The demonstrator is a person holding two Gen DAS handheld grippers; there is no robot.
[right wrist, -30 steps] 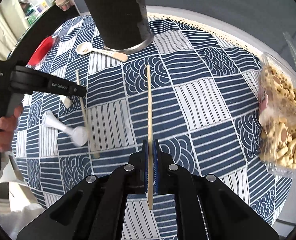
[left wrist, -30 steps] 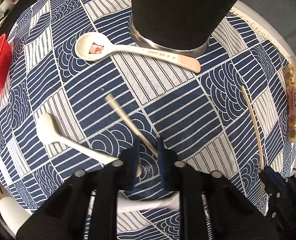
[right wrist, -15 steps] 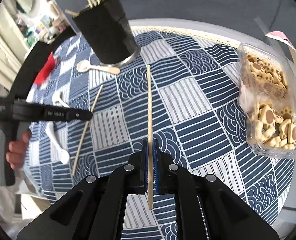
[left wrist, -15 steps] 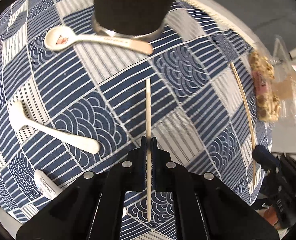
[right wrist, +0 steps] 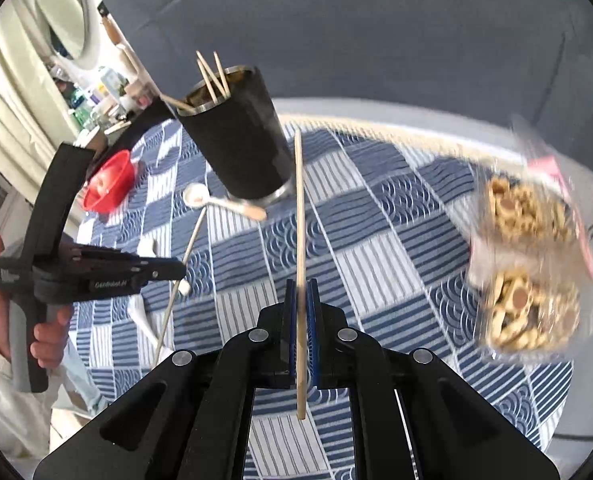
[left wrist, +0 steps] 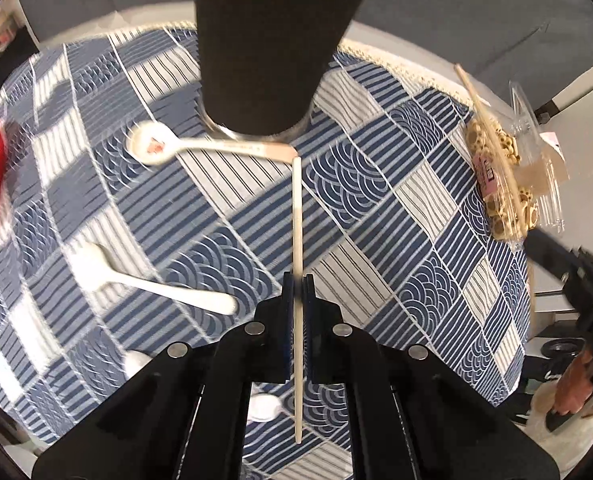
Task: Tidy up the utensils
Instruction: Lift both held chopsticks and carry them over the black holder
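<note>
My left gripper (left wrist: 297,280) is shut on a pale chopstick (left wrist: 296,216) and holds it above the blue patterned tablecloth (left wrist: 376,208), pointing toward the black utensil cup (left wrist: 276,40). My right gripper (right wrist: 301,286) is shut on another chopstick (right wrist: 299,208), raised above the table to the right of the cup (right wrist: 240,140), which holds several chopsticks. A cartoon spoon (left wrist: 200,146) lies at the cup's base. A white spoon (left wrist: 144,280) lies on the cloth at the left. The left gripper and its chopstick also show in the right wrist view (right wrist: 168,270).
A clear box of cookies (right wrist: 528,264) sits at the table's right edge, also seen in the left wrist view (left wrist: 504,176). A red bowl (right wrist: 110,180) stands at the far left. Another white spoon (left wrist: 264,406) lies under my left gripper.
Both grippers have lifted their chopsticks off the cloth and risen. The left gripper closed on its chopstick a second ago and now points it at the cup.
</note>
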